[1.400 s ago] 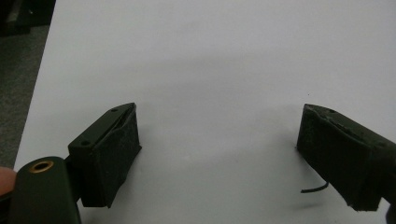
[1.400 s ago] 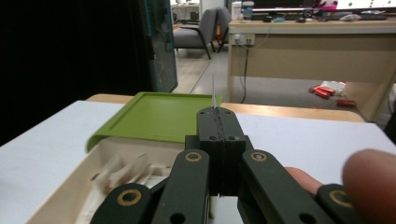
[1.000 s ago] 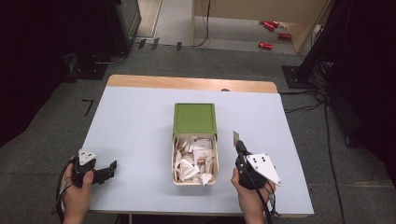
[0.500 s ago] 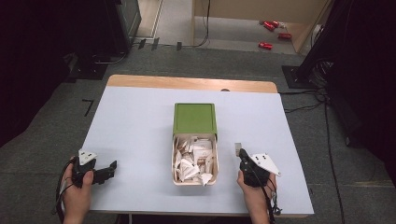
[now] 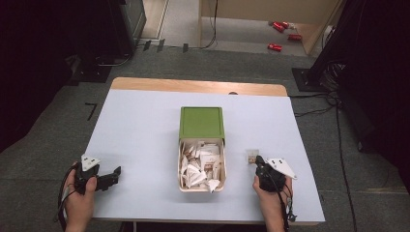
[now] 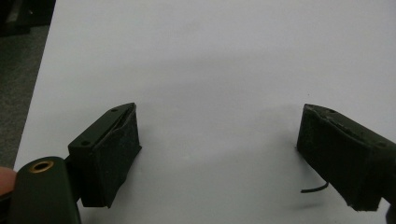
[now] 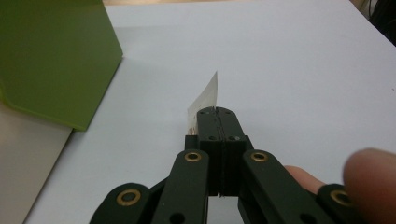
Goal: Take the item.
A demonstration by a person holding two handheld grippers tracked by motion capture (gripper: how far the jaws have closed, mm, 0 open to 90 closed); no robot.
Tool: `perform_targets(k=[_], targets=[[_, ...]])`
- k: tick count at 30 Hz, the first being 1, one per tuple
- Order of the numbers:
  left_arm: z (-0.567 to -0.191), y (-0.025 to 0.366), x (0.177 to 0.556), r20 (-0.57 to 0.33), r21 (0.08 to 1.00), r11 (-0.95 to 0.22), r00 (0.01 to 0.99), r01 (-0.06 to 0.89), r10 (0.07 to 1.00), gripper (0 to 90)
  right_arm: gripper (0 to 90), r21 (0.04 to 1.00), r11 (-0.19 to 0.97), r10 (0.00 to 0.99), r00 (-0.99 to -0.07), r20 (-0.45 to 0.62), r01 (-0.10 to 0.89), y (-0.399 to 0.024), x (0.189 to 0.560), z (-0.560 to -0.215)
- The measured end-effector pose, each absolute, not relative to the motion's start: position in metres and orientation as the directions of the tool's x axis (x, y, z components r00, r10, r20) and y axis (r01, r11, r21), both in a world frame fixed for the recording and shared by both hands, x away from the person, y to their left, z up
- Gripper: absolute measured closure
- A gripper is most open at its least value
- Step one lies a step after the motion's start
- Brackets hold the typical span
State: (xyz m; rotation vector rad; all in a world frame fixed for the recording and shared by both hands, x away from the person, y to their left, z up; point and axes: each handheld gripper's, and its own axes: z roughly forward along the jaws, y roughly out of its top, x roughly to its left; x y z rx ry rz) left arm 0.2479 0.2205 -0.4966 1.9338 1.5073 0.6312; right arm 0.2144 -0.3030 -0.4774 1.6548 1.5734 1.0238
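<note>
One paper slip (image 7: 205, 100) is clamped edge-on between the closed jaws of the right gripper (image 7: 215, 112), low over the table (image 5: 145, 125) at 3 o'clock of the beige box (image 5: 182, 186), just beside it. Left gripper (image 6: 219, 140) at 9 o'clock: jaws wide apart, nothing between them.

I see a pale blue worktop (image 5: 145, 135) with a wooden edge (image 5: 193, 86) on a grey carpet floor (image 5: 58, 125). Behind it stand a wooden cabinet (image 5: 309, 41) and dark curtains (image 5: 372, 72). Red things (image 5: 280, 26) lie on the far floor.
</note>
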Motion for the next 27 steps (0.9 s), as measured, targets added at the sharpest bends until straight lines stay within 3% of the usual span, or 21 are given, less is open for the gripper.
perform_targets(k=[17, 27], targets=[[-0.497, 0.221, 0.248, 0.006, 0.707, -0.175, 0.242, 0.685, 0.97, 13.6, 87.1, 0.822, -0.114, 0.993, 0.028, 0.119, 0.558, -0.323, 0.221, -0.489], [-0.496, 0.221, 0.248, 0.005, 0.707, -0.175, 0.243, 0.685, 0.97, 13.6, 73.9, 0.826, -0.119, 0.993, 0.053, 0.108, 0.551, -0.325, 0.222, -0.49]])
